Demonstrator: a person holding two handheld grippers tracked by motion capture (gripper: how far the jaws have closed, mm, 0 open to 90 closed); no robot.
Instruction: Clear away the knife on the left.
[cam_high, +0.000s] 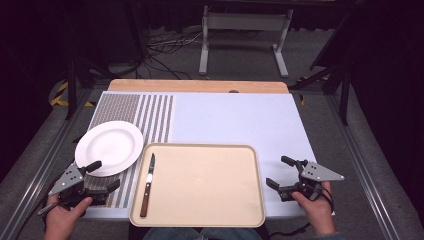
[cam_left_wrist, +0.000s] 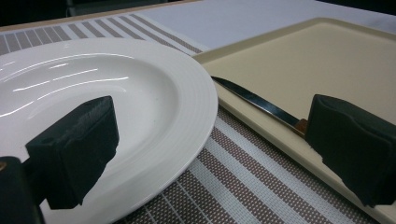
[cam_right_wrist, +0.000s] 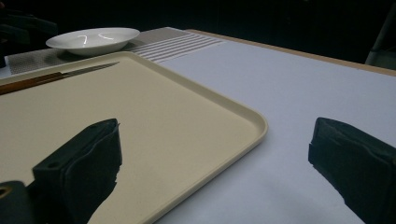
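Left gripper (cam_high: 104, 176), fingers apart and empty, straddles the plate (cam_high: 109, 146) rim on the striped mat (cam_high: 155, 117). Right gripper (cam_high: 280, 172), fingers apart and empty, sits just beside the tray (cam_high: 210, 185) on the worktop (cam_high: 235, 117). The knife (cam_high: 148, 184) lies along the tray's left edge.

Round white plate (cam_left_wrist: 140, 93): glossy glazed ceramic, light streaks on its smooth surface. Knife (cam_high: 148, 184): polished metal blade, brown wooden handle. Rectangular beige tray (cam_right_wrist: 187, 116): matt plastic, smooth. Striped brown-and-white placemat (cam_left_wrist: 243, 182): woven, coarse texture. Pale tabletop (cam_right_wrist: 289, 93): matt, smooth. Black gripper pads (cam_left_wrist: 74, 149): matt, slightly ribbed.
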